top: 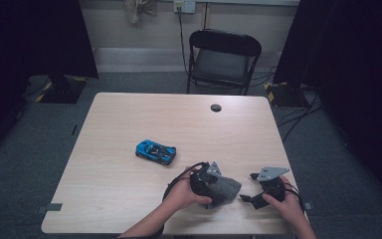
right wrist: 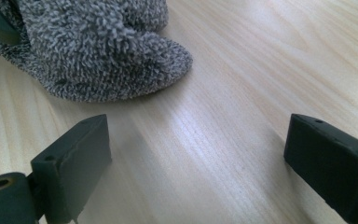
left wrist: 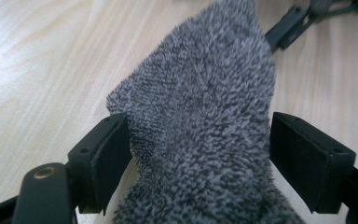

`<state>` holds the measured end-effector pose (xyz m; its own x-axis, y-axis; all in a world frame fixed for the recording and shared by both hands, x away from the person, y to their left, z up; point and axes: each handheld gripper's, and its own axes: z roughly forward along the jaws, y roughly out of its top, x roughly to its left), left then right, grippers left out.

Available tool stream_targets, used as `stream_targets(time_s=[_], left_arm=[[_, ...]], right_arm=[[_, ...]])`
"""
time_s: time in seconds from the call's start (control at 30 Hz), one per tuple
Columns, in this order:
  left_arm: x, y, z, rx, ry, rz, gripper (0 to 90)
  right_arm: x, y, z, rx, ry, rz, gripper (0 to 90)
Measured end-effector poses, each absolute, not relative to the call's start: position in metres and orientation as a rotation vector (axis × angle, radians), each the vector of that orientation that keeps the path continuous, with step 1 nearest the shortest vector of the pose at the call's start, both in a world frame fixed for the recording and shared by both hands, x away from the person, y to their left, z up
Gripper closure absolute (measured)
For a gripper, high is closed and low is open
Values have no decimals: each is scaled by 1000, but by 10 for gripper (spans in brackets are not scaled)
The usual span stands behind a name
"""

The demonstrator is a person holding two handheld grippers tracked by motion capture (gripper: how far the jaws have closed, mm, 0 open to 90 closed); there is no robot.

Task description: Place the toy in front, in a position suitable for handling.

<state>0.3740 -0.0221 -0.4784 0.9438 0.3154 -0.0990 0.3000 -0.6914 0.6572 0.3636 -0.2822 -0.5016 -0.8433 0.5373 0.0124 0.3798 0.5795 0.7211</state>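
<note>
Two forearms are seen entering from the near edge of the table [top: 129, 119], each hand carrying a gripper. Farthest left, a blue toy car [top: 155, 151] is parked on the pale wood, well apart from the hands. Next, the left gripper [top: 213, 185] is lowered over a grey cloth [top: 225, 190], which is bunched near the front edge of the table, towards its right side. In the left gripper view, the cloth [left wrist: 205, 121] is shown as a thick, fuzzy, speckled grey fabric, folded into a soft hump and lying between the two black jaws. The jaws are spread wide; one pad is brushed by the nap, while a narrow gap is left at the other, so the cloth is straddled rather than pinched. To the right, the right gripper [top: 247, 191] is held just beside the cloth, its jaws wide apart with only bare wood between them. In the right gripper view, the cloth [right wrist: 102, 51] is seen lying ahead of the jaws, untouched.
</note>
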Motion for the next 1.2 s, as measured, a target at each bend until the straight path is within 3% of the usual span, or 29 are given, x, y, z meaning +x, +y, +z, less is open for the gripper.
stream_targets(time_s=[0.33, 0.4, 0.73, 0.97, 1.2], left_arm=[[376, -14, -481, 2404, 391, 55, 573], [376, -12, -480, 2400, 407, 57, 605], [378, 22, -455, 2347, 434, 94, 621], [374, 65, -445, 2342, 471, 112, 620], [358, 134, -445, 2310, 577, 114, 620]], right_arm=[[364, -282, -502, 764, 2603, 1114, 63], [364, -282, -502, 765, 2603, 1114, 63], [364, -282, -502, 765, 2603, 1114, 63], [364, -282, -502, 765, 2603, 1114, 63], [364, -282, -502, 765, 2604, 1116, 62]])
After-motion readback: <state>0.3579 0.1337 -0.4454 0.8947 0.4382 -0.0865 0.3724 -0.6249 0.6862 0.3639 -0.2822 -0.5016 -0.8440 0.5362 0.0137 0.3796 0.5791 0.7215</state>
